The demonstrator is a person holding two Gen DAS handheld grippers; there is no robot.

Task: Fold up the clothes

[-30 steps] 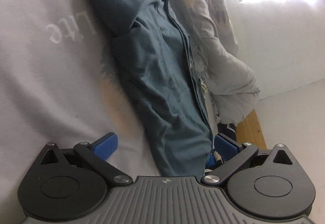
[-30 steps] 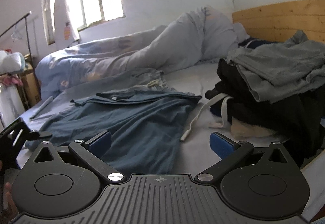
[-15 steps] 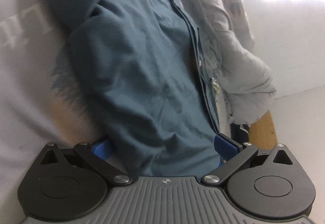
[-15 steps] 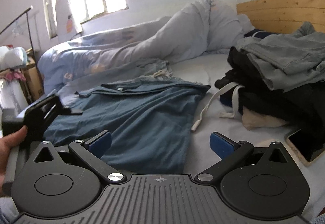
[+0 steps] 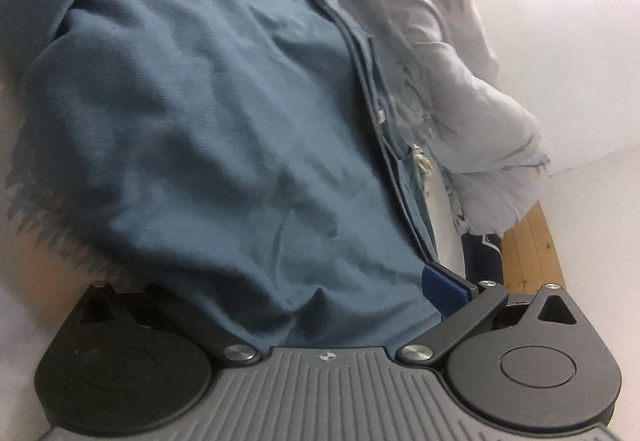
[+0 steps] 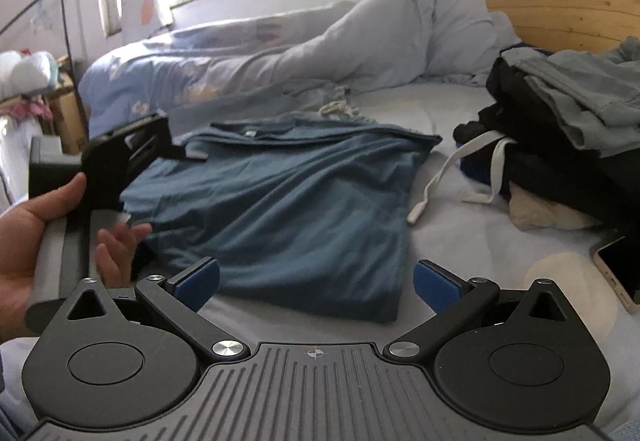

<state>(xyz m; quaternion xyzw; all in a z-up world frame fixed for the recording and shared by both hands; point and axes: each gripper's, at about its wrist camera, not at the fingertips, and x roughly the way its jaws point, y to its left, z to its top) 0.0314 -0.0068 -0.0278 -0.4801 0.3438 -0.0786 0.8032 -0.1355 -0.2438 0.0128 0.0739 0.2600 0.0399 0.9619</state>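
Note:
A teal-blue T-shirt lies spread and wrinkled on the pale bed sheet. In the left wrist view the T-shirt fills most of the frame. My left gripper is open at the shirt's near edge. Cloth lies between its jaws and covers the left finger, so only the right blue pad shows. My right gripper stands open just short of the shirt's near hem, with nothing between its fingers. A hand at the left of the right wrist view holds the left gripper's body.
A heap of dark and grey clothes with a white drawstring sits at the right. A phone lies beside it. A rumpled pale duvet runs along the back, below a wooden headboard.
My left gripper has pushed forward onto the shirt, and fabric now covers its left finger. The right gripper has moved a little closer to the shirt's hem.

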